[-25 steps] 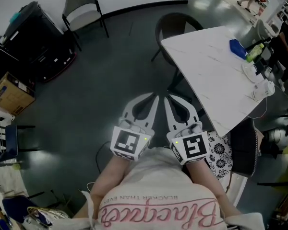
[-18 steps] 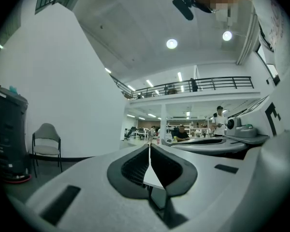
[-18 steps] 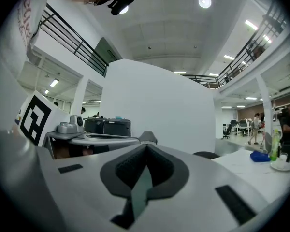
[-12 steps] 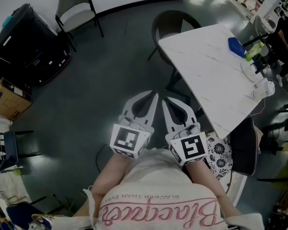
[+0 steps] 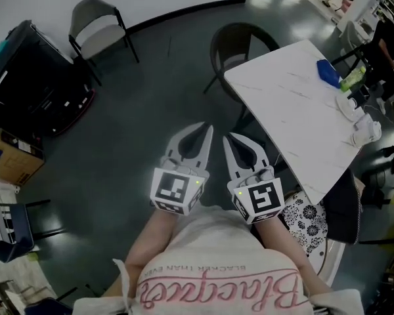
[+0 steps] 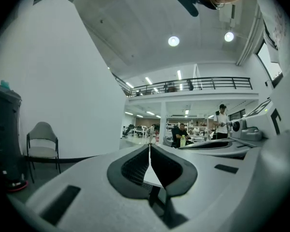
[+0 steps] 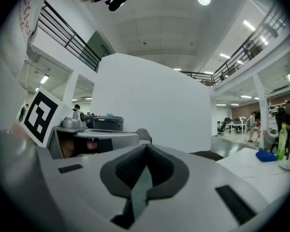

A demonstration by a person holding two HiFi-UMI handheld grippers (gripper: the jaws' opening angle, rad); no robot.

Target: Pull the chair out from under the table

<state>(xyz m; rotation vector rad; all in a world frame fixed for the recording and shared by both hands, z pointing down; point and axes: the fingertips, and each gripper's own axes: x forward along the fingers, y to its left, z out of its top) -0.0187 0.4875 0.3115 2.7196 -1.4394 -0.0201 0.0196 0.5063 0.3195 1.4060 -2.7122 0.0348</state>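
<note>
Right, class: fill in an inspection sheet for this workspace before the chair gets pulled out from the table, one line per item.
Surface: white marbled table, mostly bare.
Job's things: dark round-backed chair, tucked against the table's far end, seat partly under the top, untouched.
Clutter: blue item, green bottle and white items along the table's right-hand edge in the head view.
Grippers: left hand-held gripper and right hand-held gripper side by side, both shut and empty, short of the chair.
Cables: nothing seen.
Surroundings: grey chair by the wall, black cabinet, cardboard box.
</note>
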